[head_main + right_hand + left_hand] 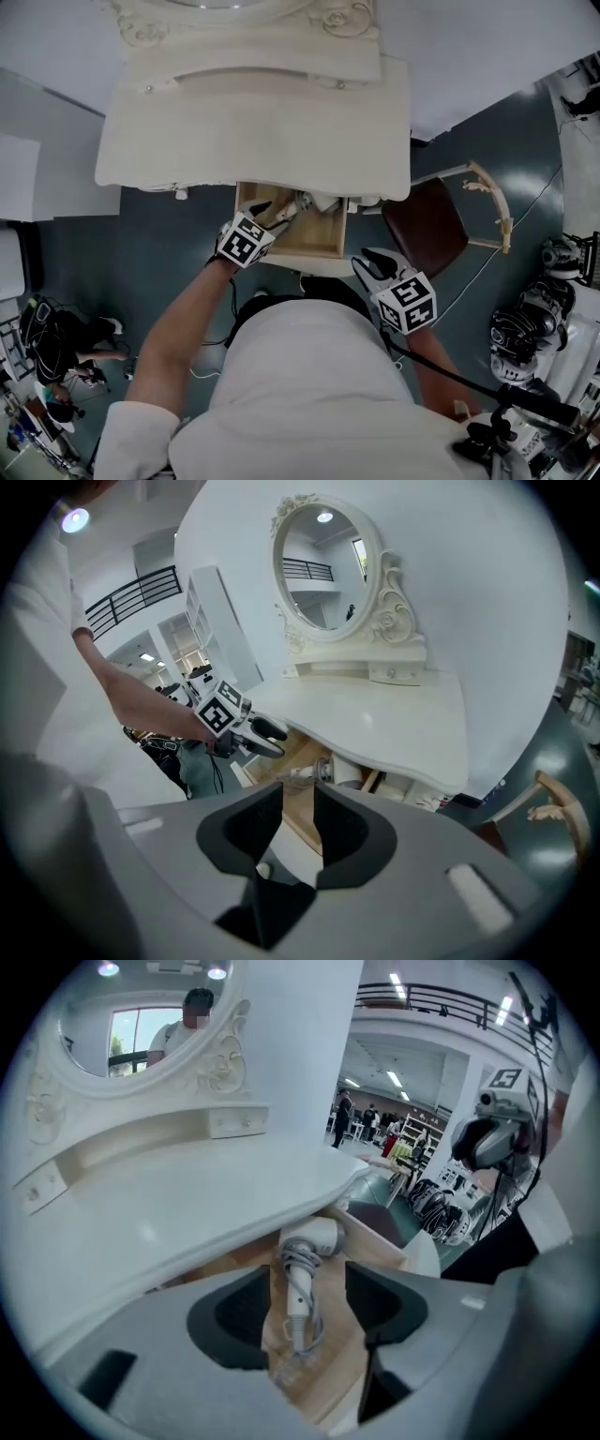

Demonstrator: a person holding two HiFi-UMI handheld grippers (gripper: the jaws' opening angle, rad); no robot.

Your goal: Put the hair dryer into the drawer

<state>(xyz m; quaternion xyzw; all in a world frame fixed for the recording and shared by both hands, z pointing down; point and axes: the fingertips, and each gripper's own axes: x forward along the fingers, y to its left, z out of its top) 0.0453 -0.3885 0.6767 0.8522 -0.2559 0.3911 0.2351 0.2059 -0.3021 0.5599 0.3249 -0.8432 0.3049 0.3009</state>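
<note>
The hair dryer [314, 1237] lies in the open drawer [336, 1330]. Its white head sits just under the bench edge near the frame's centre, and its handle runs down the frame. Its cord [292, 1256] is wound round the handle. The loose end blurs into the wood lower down and cannot be followed.

The left gripper [309, 1307] hangs above it with its fingers spread. The dryer shows in the gap between them, and neither pad touches it.

In the head view the bench [253, 131] overhangs the back of the drawer, so only a pale scrap of the dryer shows at the drawer's top edge. The left gripper covers the drawer's upper left corner, and the person's shirt [309, 394] cuts off its front.

The right gripper [298, 820] also has its fingers spread, with nothing between the pads. In its view the dryer is a small pale shape under the bench edge, just above the fingertips and hard to make out. In the head view this gripper sits at the drawer's lower right, apart from it.

The mirror [324, 562] stands on the bench and is cut off by the top of the head view. A chair [427, 225] to the right of the drawer is partly hidden under the bench.
</note>
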